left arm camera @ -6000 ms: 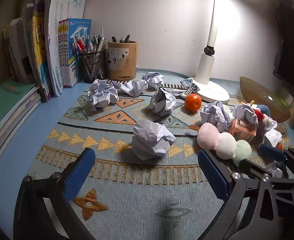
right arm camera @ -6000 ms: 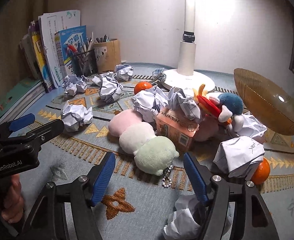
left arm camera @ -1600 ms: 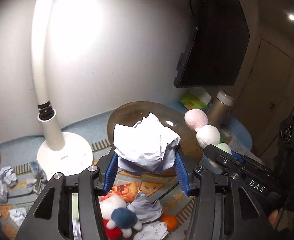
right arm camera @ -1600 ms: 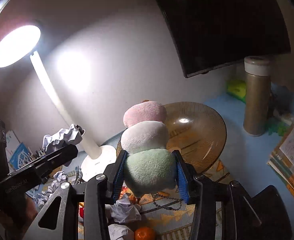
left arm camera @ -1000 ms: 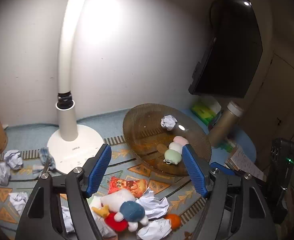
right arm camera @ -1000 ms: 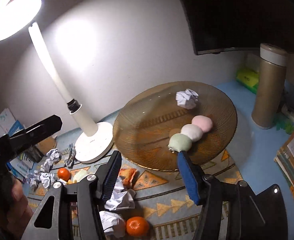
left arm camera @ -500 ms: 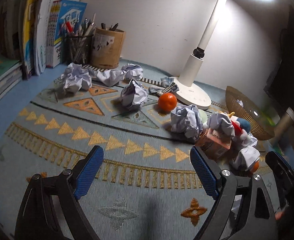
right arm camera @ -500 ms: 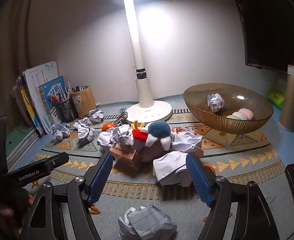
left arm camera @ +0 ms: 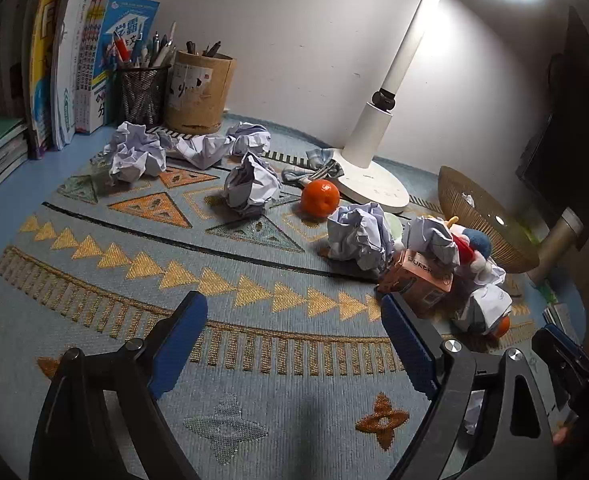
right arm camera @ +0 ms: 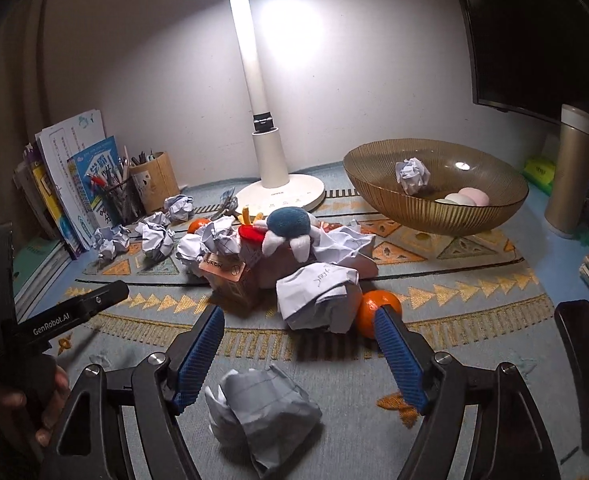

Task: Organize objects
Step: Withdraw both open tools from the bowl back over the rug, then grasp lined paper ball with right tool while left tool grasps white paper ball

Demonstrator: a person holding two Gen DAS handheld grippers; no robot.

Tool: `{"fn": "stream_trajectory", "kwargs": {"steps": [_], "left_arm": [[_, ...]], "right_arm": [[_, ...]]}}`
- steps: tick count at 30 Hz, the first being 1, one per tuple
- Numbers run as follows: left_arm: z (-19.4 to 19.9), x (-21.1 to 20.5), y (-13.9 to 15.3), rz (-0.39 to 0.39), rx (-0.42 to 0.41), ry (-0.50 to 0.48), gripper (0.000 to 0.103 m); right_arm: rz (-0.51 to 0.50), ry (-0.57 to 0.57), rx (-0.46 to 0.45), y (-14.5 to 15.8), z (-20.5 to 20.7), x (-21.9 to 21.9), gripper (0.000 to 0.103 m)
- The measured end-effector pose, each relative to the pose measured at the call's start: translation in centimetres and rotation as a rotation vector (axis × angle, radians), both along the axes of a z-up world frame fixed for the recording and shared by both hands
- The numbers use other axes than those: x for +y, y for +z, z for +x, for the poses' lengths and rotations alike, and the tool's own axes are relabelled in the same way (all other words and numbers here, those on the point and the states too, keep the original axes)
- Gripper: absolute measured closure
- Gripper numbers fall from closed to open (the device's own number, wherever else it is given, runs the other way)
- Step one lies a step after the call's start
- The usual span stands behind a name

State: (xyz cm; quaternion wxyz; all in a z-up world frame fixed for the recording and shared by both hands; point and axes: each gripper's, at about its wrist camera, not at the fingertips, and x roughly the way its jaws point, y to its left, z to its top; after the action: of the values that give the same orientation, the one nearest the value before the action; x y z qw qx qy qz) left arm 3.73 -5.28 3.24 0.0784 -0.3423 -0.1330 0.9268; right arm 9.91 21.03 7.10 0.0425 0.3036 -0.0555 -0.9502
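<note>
From the left wrist, the left gripper [left arm camera: 294, 336] had just spread its fingers, empty, above the patterned mat [left arm camera: 254, 280]; paper balls [left arm camera: 252, 184] lay ahead. From the right wrist, the right gripper [right arm camera: 300, 354] had likewise just spread, empty, with a paper ball [right arm camera: 262, 412] below; the bowl [right arm camera: 434, 208] held another.

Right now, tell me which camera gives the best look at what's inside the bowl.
The right wrist view. It looks into the bowl from the front, showing a crumpled paper ball and the pastel plush inside. The left wrist view catches the bowl nearly edge-on at far right, with only a white scrap visible.
</note>
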Motion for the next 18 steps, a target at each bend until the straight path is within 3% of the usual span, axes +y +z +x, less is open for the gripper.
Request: {"fn": "stream_trajectory", "kwargs": {"steps": [5,9,14,18], "left_arm": [[0.2,0.5,0.1,-0.021,0.007,-0.009,0.015],[0.3,0.8,0.2,-0.032,0.004,-0.01,0.015],[-0.5,-0.7,0.7,-0.02,-0.03,0.011,0.015],[-4.0,-2.3,1.6,-0.09,-0.096,0.03,0.015]], "right_arm": [[-0.051,0.029,-0.114,-1.8,2.9,0.1,0.027],[-0.081,0.099,-0.187,-3.0,2.5,-1.5,0.027],[0.078,0.055,-0.227,-3.3,0.3,-4.0,0.027],[0.031,0.055,-0.317,-4.9,-2.4,-3.6,0.03]]}}
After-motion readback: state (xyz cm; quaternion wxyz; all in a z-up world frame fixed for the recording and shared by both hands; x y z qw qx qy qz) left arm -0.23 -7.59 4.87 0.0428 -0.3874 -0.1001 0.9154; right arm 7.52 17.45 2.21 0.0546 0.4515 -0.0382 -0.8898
